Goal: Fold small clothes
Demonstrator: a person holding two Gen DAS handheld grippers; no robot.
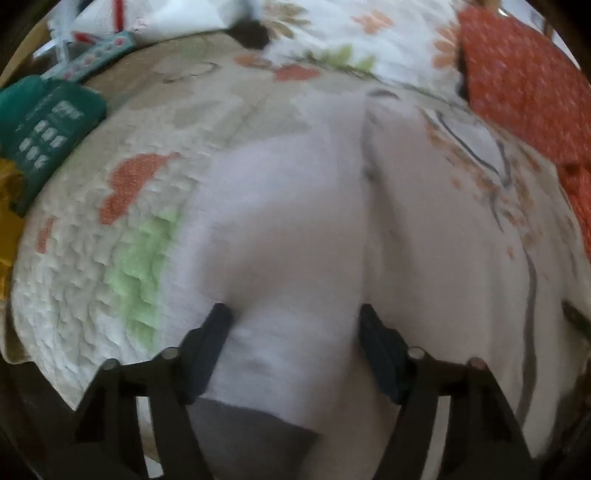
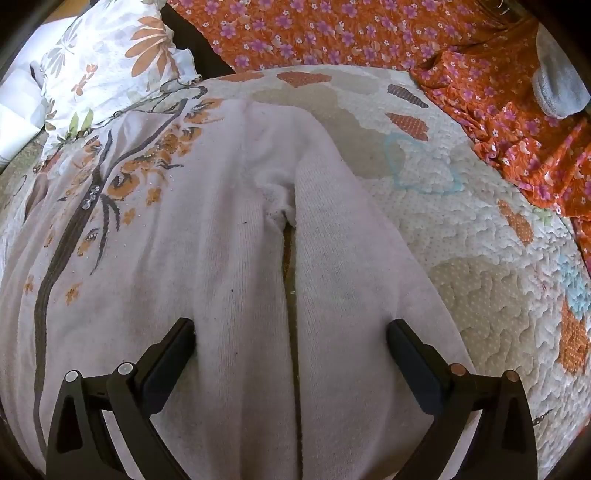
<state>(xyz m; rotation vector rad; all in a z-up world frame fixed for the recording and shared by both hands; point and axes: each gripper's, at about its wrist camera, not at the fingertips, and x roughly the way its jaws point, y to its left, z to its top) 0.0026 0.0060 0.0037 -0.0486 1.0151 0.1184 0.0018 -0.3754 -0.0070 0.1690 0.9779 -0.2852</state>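
Note:
A pale pink knit sweater (image 2: 155, 258) with an orange and brown floral print lies flat on a quilted bedspread (image 2: 480, 258). In the right wrist view its right sleeve (image 2: 351, 266) runs down beside the body. My right gripper (image 2: 291, 328) is open, its fingers straddling the seam between body and sleeve near the cuff end. In the left wrist view, which is blurred, the sweater's left sleeve (image 1: 288, 229) lies along the body (image 1: 436, 240). My left gripper (image 1: 295, 314) is open, its fingers on either side of that sleeve, just above it.
An orange floral cloth (image 2: 369, 33) lies along the far and right side of the bed, also in the left wrist view (image 1: 524, 81). A floral pillow (image 2: 103, 62) sits far left. A green package (image 1: 44, 129) lies at the left. A grey sock (image 2: 557, 85) rests far right.

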